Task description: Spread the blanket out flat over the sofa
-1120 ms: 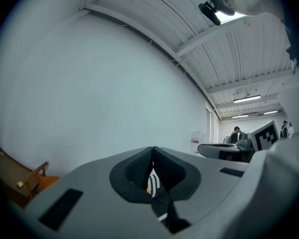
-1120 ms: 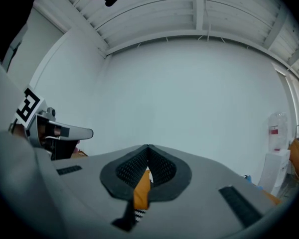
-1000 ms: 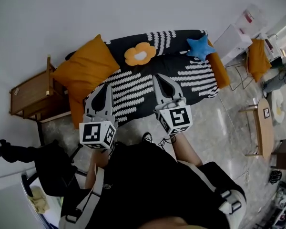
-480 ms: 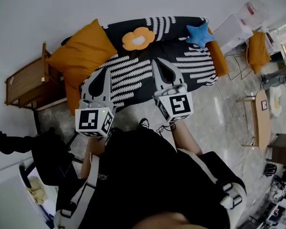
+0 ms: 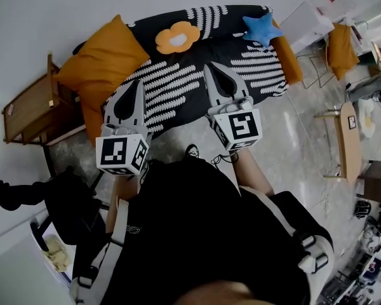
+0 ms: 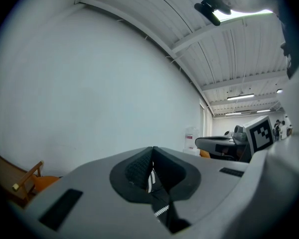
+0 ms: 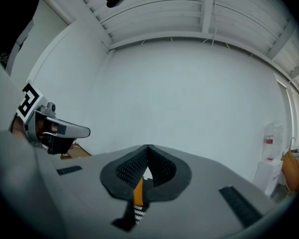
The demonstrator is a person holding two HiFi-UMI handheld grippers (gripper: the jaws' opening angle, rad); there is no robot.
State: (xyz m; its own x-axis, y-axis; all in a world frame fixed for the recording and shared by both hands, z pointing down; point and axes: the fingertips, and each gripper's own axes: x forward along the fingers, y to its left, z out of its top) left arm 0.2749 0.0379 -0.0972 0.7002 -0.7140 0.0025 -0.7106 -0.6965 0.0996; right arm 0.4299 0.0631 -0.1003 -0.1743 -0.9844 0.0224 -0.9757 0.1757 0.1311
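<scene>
While left gripper (image 5: 138, 82), right gripper (image 5: 211, 67) fingers (image 7: 132, 167) touch, empty

Matt cloth blanket (image 5: 178, 84), glossy floor (image 5: 295, 154)

Orange cushion (image 5: 98, 59), flower pillow (image 5: 178, 37), blue star pillow (image 5: 259, 29), wooden side table (image 5: 26, 110)

**Head view:** the camera sits above and behind both grippers and faces steeply down. The left gripper (image 5: 138, 82) and right gripper (image 5: 211, 67) are near it. The black blanket with white dashed stripes (image 5: 178, 88) lies beyond their tips.

**Left gripper view, right gripper view:** each camera rides close behind its own jaws and faces forward and upward.

**Shared field:** both gripper views take in the plain white wall (image 6: 89, 93) ahead of the jaws. Each also shows the other gripper at its inner side.
</scene>
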